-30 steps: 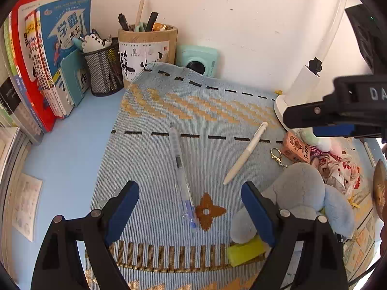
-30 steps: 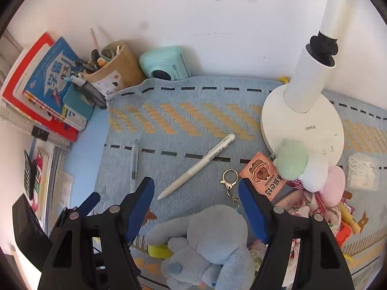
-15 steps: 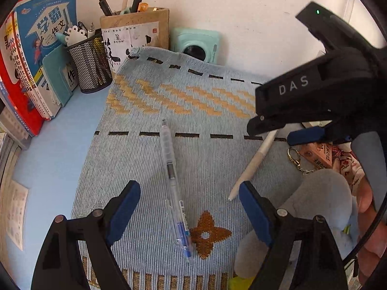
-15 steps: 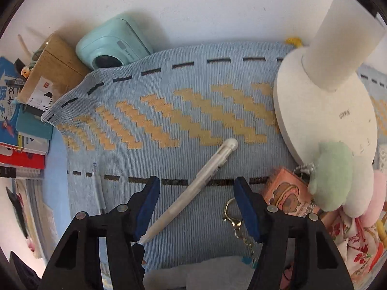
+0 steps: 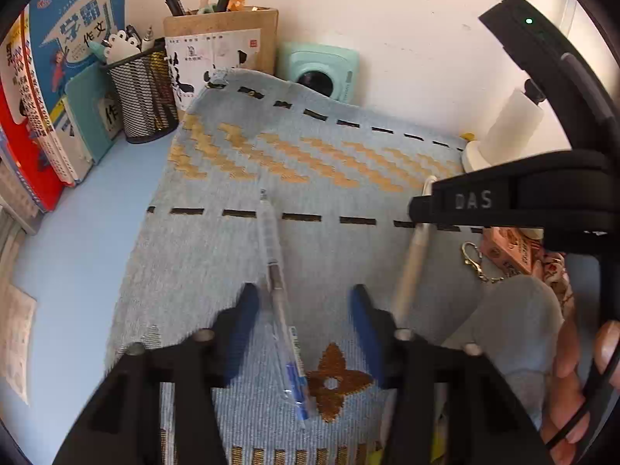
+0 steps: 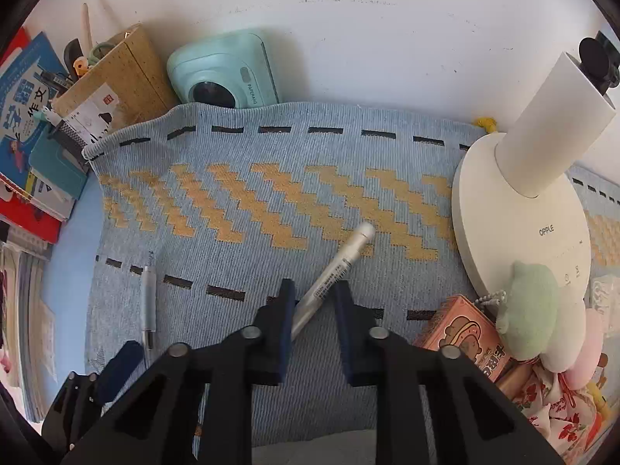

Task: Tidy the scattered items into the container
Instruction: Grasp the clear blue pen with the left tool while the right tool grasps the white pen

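Pens, two of them, are lying loose on the woven mat [image 6: 271, 178], which is covering most of the blue table [image 5: 69, 232] and is the biggest thing in front of me. Against the wall at the mat's left corner, a cork pen holder [image 5: 221, 46] is standing upright with pens and markers poking out of it, and a black mesh cup [image 5: 141, 97] is sitting just beside it. A mint-green mini printer [image 6: 224, 73] is leaning at the wall behind the mat's raised edge. A white lamp base [image 6: 515, 232] is resting on the right end of the mat, with a green plush charm [image 6: 531, 310] and a pink box [image 6: 465, 329] crowding its near side. A grey plush toy [image 5: 515, 321] is lying near my right hand [image 5: 573, 387].

My right tongs [image 6: 312, 306] are sitting narrow around the white pen [image 6: 337, 271], which is running diagonally between the two pads; I cannot tell for certain whether both pads are pressing on it. The pen's cap end is pointing up toward the lamp.

My left tongs [image 5: 302, 310] are standing partly open over the clear blue-tipped pen [image 5: 279, 290]. That pen is lying lengthwise between the fingers, closer to the left pad [image 5: 244, 317], not gripped.
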A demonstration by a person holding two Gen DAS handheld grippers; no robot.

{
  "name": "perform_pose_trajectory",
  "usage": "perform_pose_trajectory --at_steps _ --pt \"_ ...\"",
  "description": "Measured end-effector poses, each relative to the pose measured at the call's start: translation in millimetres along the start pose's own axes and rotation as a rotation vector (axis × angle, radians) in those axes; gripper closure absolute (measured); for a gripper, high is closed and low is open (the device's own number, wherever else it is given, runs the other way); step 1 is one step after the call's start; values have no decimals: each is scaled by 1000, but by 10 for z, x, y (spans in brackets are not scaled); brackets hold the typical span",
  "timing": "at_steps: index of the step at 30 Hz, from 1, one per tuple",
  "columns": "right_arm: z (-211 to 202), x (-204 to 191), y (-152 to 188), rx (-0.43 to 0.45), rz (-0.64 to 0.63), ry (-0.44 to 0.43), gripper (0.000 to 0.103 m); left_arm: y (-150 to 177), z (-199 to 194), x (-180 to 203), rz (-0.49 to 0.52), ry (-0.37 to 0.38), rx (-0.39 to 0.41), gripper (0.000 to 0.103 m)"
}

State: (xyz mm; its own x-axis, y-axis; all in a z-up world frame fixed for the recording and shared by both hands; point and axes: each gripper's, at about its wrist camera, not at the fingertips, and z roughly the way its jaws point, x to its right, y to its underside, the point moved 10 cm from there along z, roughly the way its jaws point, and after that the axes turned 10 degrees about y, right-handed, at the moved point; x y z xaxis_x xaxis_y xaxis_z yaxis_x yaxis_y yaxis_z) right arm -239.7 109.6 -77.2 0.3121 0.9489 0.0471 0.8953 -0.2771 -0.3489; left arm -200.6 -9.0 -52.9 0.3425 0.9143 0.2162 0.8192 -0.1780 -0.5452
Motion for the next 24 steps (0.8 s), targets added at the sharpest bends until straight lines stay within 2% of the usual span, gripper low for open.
perform_pose_trajectory --at_steps 5,10,12,19,22,24 --pt "-80 102 -92 25 24 -38 93 -18 26 -83 -30 13 -6 94" --pt "-337 284 -213 103 96 -175 93 -13 24 -45 -15 -30 -18 94" --pt "-450 221 -276 119 102 -197 94 -17 6 -50 -29 -22 -17 95" --pt "-590 267 -175 115 119 -231 94 3 -13 -187 -99 14 -18 95" --pt "-648 321 -170 118 107 -229 94 -15 6 -168 -85 12 0 90" --pt "-640 299 -168 114 97 -229 94 -32 41 -78 -56 23 7 71"
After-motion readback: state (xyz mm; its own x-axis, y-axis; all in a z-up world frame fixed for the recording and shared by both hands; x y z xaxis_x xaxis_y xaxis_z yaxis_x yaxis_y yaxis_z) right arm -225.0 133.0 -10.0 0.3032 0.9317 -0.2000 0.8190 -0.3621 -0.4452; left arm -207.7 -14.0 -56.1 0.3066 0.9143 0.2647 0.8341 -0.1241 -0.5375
